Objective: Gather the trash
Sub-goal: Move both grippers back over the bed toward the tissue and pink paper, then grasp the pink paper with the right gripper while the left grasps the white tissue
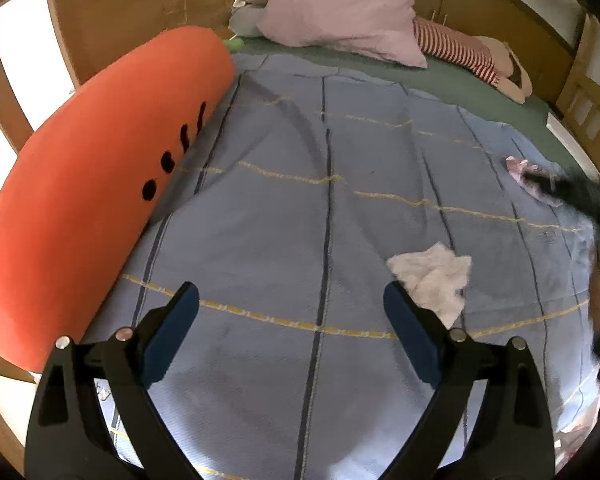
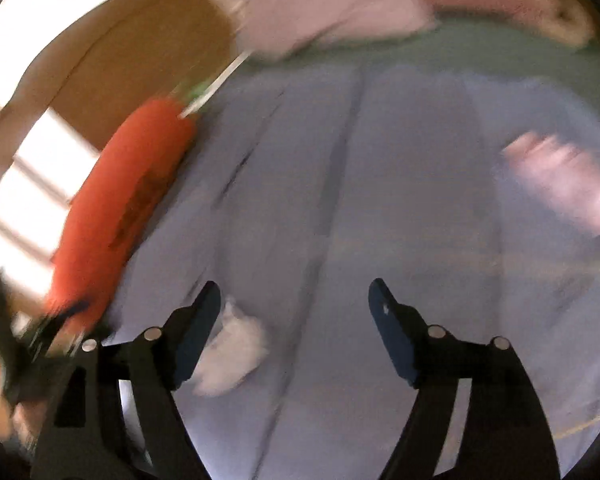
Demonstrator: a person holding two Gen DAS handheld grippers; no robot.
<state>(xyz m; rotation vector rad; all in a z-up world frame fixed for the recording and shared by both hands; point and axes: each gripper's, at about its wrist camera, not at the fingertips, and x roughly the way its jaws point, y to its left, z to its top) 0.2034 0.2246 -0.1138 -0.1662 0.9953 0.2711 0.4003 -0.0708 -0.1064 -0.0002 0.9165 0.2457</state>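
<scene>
We hold both grippers over a bed (image 1: 440,76) covered by a blue striped blanket (image 1: 284,208). Our left gripper (image 1: 291,300) hovers above the blanket with its jaws released, wide apart and holding nothing. A crumpled white tissue (image 1: 434,276) lies on the blanket just beyond and beside the right-hand blue pad of that gripper; whether pad and tissue touch we cannot tell. Farther off toward the right edge of the bed lies a crumpled pink wrapper (image 1: 530,176), partly hidden by a dark blurred shape that we take for our right gripper (image 2: 294,298) reaching in over it. In the right wrist view, which is badly smeared, that gripper's jaws also stand released and empty, the white tissue shows low beside its left finger, and the pink wrapper sits well apart up to the right. A large orange carrot-shaped plush (image 1: 100,184) lies along the left edge of the bed. At the head end rest a pale pink pillow (image 1: 340,12) and a soft toy in a red-and-white striped outfit (image 1: 460,50), both on the green sheet (image 1: 452,84).
</scene>
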